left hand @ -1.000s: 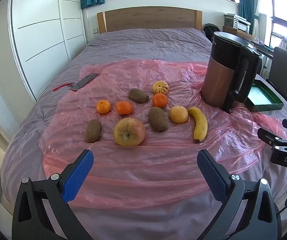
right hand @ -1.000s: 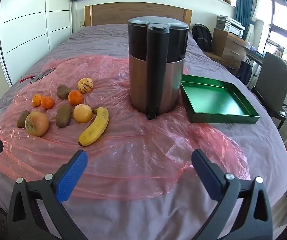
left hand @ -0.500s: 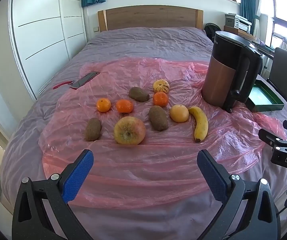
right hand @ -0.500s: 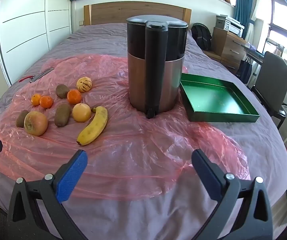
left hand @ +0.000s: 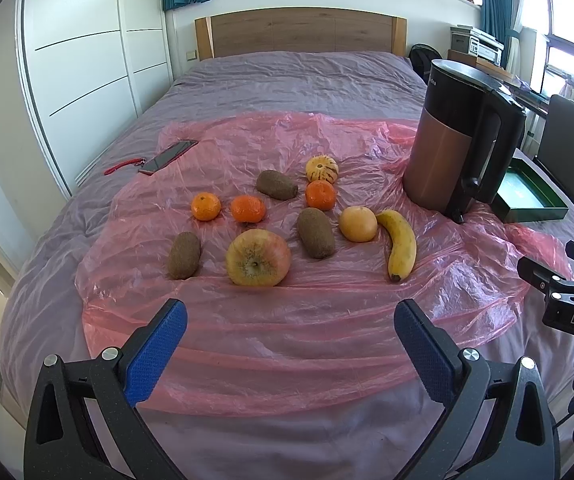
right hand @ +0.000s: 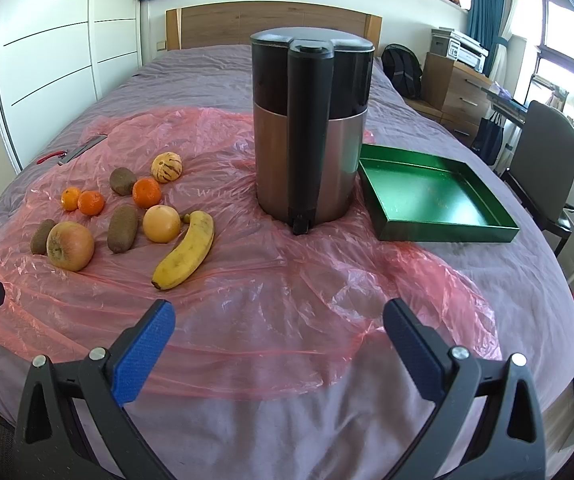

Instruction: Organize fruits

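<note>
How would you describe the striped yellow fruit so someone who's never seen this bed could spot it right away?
Start at the tall copper and black kettle on the pink plastic sheet. The fruit cluster lies to its left, and the striped fruit is the one farthest back, just behind a tangerine. It alone is pale yellow with dark stripes.

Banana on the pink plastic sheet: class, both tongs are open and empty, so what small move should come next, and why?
Probably ease the right tongs forward and left toward the banana. It is the fruit nearest them and lies apart from the round yellow-orange fruit beside it. The green tray is empty, a likely place for fruit.
</note>
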A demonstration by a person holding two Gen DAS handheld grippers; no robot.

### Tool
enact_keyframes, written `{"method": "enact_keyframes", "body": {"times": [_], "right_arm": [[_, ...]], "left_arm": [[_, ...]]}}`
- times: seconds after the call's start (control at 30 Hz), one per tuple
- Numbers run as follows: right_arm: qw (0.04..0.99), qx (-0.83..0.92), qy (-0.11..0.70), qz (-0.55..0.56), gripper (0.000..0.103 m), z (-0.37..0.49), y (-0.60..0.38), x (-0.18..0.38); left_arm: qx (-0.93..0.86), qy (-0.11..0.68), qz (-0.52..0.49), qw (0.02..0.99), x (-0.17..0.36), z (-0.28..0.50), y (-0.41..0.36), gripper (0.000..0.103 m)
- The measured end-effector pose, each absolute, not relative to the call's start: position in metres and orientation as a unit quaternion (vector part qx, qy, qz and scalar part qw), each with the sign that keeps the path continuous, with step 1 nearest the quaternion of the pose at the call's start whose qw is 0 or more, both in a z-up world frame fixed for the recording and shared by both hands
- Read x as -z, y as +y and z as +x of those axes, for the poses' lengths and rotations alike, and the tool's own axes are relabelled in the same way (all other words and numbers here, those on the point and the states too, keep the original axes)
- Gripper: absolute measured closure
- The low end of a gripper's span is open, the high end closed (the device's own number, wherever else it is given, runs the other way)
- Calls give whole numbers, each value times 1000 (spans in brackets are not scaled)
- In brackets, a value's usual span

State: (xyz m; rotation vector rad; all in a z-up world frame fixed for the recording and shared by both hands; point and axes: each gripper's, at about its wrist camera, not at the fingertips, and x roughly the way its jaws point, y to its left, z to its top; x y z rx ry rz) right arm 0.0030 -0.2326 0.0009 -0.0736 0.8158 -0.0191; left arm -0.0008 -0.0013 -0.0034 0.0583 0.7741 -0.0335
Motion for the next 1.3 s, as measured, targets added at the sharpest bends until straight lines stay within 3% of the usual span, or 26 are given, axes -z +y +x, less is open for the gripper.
{"method": "enact_keyframes", "body": {"times": [1.3], "right_arm": [[916,6,401,-32,0,3,-231,6]], "left_arm": [[17,391,26,920,12,0,-1,1]]}}
